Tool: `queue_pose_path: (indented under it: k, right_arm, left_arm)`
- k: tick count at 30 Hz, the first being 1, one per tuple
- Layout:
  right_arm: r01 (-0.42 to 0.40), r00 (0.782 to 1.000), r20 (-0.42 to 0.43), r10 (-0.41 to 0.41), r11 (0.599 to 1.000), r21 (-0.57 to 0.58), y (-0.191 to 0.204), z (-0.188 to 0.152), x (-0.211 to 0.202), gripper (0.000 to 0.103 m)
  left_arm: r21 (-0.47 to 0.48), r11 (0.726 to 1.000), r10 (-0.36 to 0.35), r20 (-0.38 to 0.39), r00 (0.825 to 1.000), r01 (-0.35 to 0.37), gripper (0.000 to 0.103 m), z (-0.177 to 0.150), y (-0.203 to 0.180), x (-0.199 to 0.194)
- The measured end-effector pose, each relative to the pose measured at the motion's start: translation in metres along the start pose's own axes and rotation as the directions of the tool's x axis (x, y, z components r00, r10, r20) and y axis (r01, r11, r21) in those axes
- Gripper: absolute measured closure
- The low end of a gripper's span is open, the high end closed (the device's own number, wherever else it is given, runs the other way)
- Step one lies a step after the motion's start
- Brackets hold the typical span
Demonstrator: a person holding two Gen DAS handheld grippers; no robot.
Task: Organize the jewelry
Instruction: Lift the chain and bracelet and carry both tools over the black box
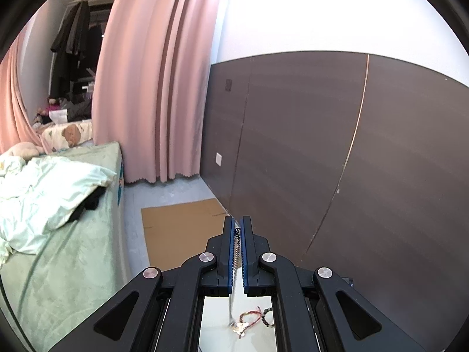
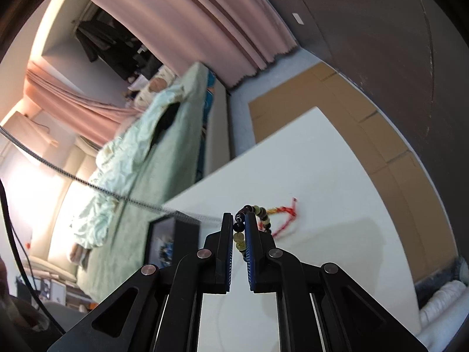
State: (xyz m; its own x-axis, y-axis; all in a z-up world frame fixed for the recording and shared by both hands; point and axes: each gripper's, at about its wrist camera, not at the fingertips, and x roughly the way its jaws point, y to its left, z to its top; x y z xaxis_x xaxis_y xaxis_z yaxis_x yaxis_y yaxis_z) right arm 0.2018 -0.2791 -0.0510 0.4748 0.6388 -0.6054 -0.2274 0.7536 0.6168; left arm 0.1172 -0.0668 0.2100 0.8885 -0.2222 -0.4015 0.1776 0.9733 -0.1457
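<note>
In the left wrist view my left gripper (image 1: 237, 220) is shut on a thin silver chain (image 1: 236, 252). The chain hangs down between the fingers toward the white table (image 1: 217, 331). Below it lie a red cord bracelet (image 1: 249, 318) and some dark beads (image 1: 267, 316). In the right wrist view my right gripper (image 2: 239, 216) is shut on a bracelet of dark and yellow-green beads (image 2: 239, 236), held above the white table (image 2: 322, 176). The red cord bracelet (image 2: 285, 215) lies just beyond the tips. The silver chain (image 2: 117, 197) stretches in blurred from the upper left.
A black box (image 2: 173, 240) stands at the table's left edge. Flat cardboard (image 1: 181, 228) lies on the floor beyond the table. A bed with pale green bedding (image 1: 58, 228) is to the left, with pink curtains (image 1: 152, 88) and a dark wall panel (image 1: 337, 146) behind.
</note>
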Motion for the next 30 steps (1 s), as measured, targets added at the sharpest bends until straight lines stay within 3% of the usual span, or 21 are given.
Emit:
queue_pose_path:
  k: [12, 23, 30]
  right_arm:
    - [-0.118, 0.992, 0.046, 0.121, 0.991, -0.054, 0.031, -0.002, 0.001, 0.093]
    - [-0.134, 0.990, 0.034, 0.137, 0.988, -0.074, 0.040, -0.008, 0.009, 0.093]
    - [-0.123, 0.992, 0.018, 0.125, 0.989, -0.082, 0.043, -0.011, 0.015, 0.093]
  left_arm:
    - [0.000, 0.997, 0.074, 0.065, 0.995, -0.074, 0.099, 0.036, 0.027, -0.038]
    - [0.011, 0.992, 0.127, 0.112, 0.986, -0.129, 0.099, 0.057, 0.038, -0.065]
    - [-0.002, 0.988, 0.151, 0.086, 0.985, -0.152, 0.099, 0.045, 0.055, -0.049]
